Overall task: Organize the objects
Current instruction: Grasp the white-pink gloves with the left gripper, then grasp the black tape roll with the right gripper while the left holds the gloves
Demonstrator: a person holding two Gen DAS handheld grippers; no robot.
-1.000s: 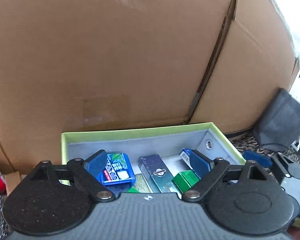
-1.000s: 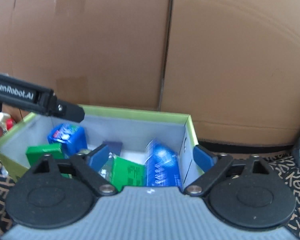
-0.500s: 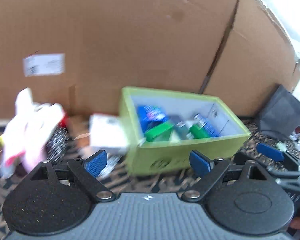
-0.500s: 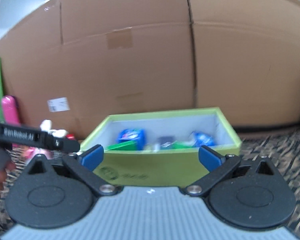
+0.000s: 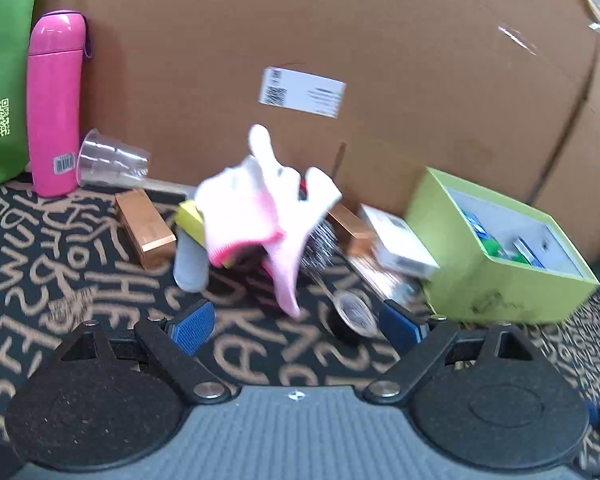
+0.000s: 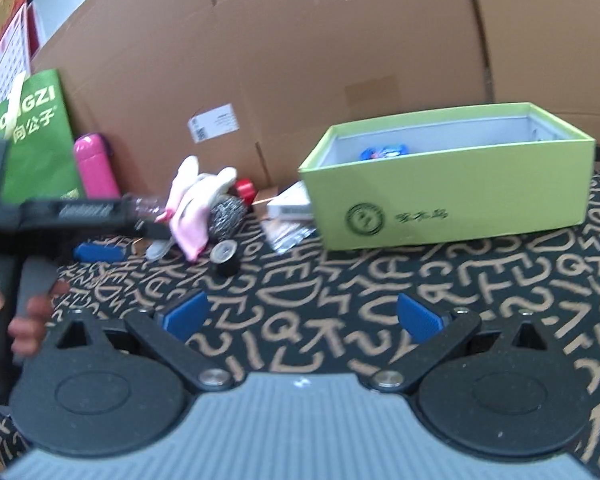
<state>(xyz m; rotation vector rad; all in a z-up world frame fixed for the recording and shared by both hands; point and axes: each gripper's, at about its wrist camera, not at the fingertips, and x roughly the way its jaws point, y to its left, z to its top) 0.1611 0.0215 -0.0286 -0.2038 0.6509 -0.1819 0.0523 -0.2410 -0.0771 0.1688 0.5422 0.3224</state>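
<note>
Behind everything, a big cardboard box (image 5: 340,60) walls off the far edge of the letter-patterned mat (image 6: 340,280). Next in size, the lime-green box (image 6: 452,196) sits at the mat's far right side, against the cardboard, open at the top with blue and green packets inside. A green bag (image 6: 36,136) leans at the far left corner, and a pink bottle (image 5: 56,104) stands upright just beside it, with a clear plastic cup (image 5: 112,160) lying on its side next to the bottle.

Near the middle of the far edge lies a loose pile: a white-and-pink glove (image 5: 260,208) draped over a steel scourer (image 6: 226,216), a copper-coloured box (image 5: 146,228) to its left, a white carton (image 5: 400,244) between pile and lime-green box.

A small roll of black tape (image 6: 226,258) lies nearer, apart from the pile.

The left gripper (image 5: 296,322) and the right gripper (image 6: 302,314) both hover over bare mat, jaws spread wide and holding nothing.
</note>
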